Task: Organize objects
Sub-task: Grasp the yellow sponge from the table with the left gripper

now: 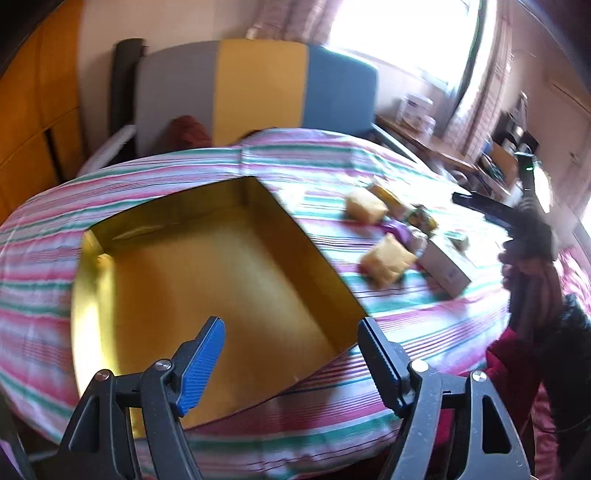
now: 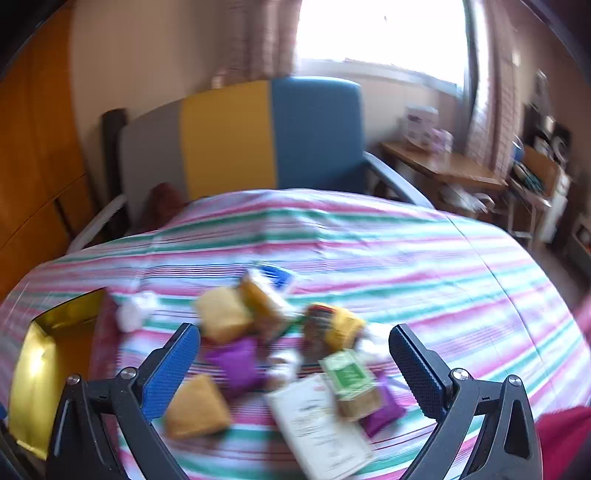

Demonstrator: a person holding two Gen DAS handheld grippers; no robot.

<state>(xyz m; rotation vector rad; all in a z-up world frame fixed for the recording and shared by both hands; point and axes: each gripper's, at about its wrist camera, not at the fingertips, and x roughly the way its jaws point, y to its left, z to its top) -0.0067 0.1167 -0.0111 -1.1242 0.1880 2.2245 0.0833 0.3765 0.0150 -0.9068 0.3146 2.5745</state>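
Both the left gripper [image 1: 291,343] and right gripper [image 2: 295,354] stood wide open, empty, above the striped bedspread [image 1: 332,166]; the gold open cardboard box [image 1: 221,266] lay near its left edge.

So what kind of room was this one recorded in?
Most likely a bedroom at home: a bed under a striped cover with a grey, yellow and blue headboard, a curtained window, and a cluttered wooden desk beside it.

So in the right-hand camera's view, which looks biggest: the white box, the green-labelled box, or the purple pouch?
1. White box, largest, though it is nearest the camera.
2. Green-labelled box and purple pouch look alike; blur prevents ranking.
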